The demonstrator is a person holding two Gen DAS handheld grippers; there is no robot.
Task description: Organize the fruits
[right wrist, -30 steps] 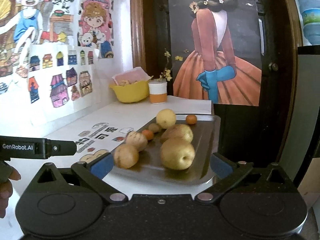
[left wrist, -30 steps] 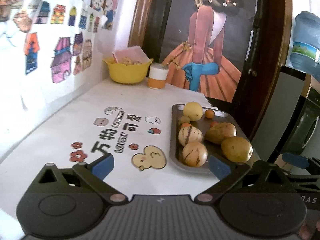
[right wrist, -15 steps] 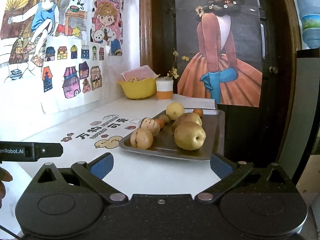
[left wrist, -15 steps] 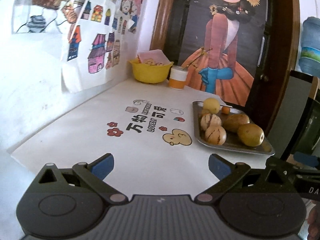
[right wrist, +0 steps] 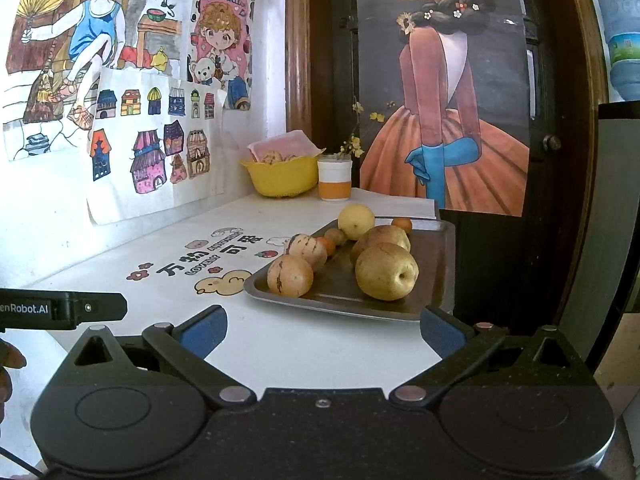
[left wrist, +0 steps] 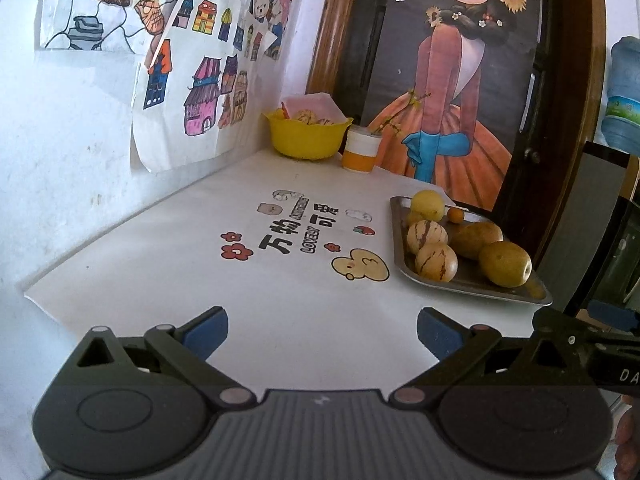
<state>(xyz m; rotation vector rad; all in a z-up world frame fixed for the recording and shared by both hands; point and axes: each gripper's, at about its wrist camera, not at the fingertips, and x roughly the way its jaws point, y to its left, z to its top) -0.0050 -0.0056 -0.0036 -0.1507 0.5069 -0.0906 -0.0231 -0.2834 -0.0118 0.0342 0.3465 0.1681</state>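
Metal tray (right wrist: pixel 434 256) sits on the right part of the white table (left wrist: pixel 168 264), holding all the loose fruit. On it: two tan fruits with dark stripes, near one (right wrist: pixel 290 275) at the tray's front-left corner & second one (right wrist: pixel 307 251) just behind it, touching or nearly so. Two big yellow-brown pears sit to their right, front pear (right wrist: pixel 386 271) w/ its dimple facing the right wrist cam, back pear (right wrist: pixel 382 238) right behind it. Round yellow fruit (right wrist: pixel 356 221) is at the far end, w/ a small orange fruit (right wrist: pixel 401 224) beside it on the right. Another small orange one (right wrist: pixel 329 245) is tucked behind the striped pair; small brownish fruit (right wrist: pixel 335 236) next to it.

Left gripper (left wrist: pixel 322 332) hovers above the table's near edge, jaws wide apart, nothing between them; tray is ahead & to its right. Right gripper (right wrist: pixel 322 330) also has jaws spread & empty, low in front of the tray's near rim, not touching it. Left tool's black body pokes into the right wrist view at the left edge.

Far corner: yellow bowl (left wrist: pixel 306 138) w/ striped fruit and pink paper in it, white-and-orange cup (left wrist: pixel 362 150) just beside it. Table has a printed cartoon duck (left wrist: pixel 360 269) & lettering, left of the tray. Kids' drawings on the wall; a painted dress figure is on the dark door behind.
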